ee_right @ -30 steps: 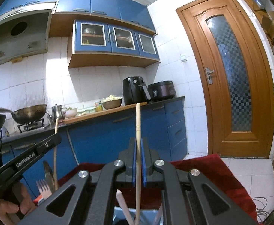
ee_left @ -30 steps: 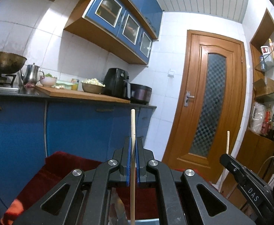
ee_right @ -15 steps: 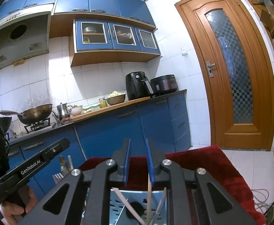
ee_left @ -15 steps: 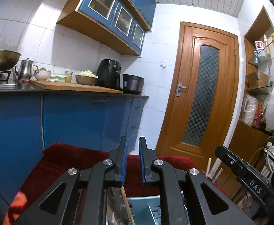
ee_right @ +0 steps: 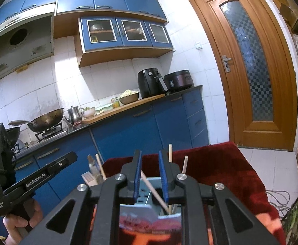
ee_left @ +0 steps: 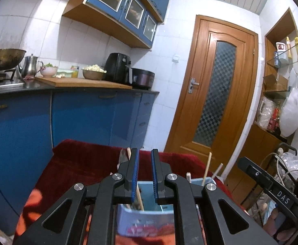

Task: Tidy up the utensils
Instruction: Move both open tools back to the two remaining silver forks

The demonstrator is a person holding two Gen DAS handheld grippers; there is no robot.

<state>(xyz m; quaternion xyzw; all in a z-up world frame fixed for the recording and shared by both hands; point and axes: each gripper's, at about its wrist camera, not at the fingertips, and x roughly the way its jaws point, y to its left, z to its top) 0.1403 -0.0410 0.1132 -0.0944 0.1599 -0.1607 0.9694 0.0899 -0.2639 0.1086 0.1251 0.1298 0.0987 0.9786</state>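
A light blue utensil holder (ee_left: 146,214) stands on a red cloth (ee_left: 87,163) below both grippers; it also shows in the right wrist view (ee_right: 149,210). Wooden chopsticks (ee_left: 140,198) lean inside it, with more chopsticks (ee_right: 154,192) in the right wrist view. A fork and a knife (ee_right: 92,173) stand in its left compartment. My left gripper (ee_left: 144,157) is open and empty just above the holder. My right gripper (ee_right: 150,159) is open and empty above the holder too.
Blue kitchen cabinets (ee_right: 149,126) with a worktop hold a wok (ee_right: 47,120), kettle, bowls and an air fryer (ee_right: 151,81). A wooden door (ee_right: 250,71) stands to the right. Open shelves (ee_left: 279,77) with bottles and bags are at the far right. Cables lie on the floor (ee_right: 277,196).
Both grippers held one chopstick upright a second ago. Both have opened, and the chopsticks now rest in the holder. The grippers have tilted down a little towards it.
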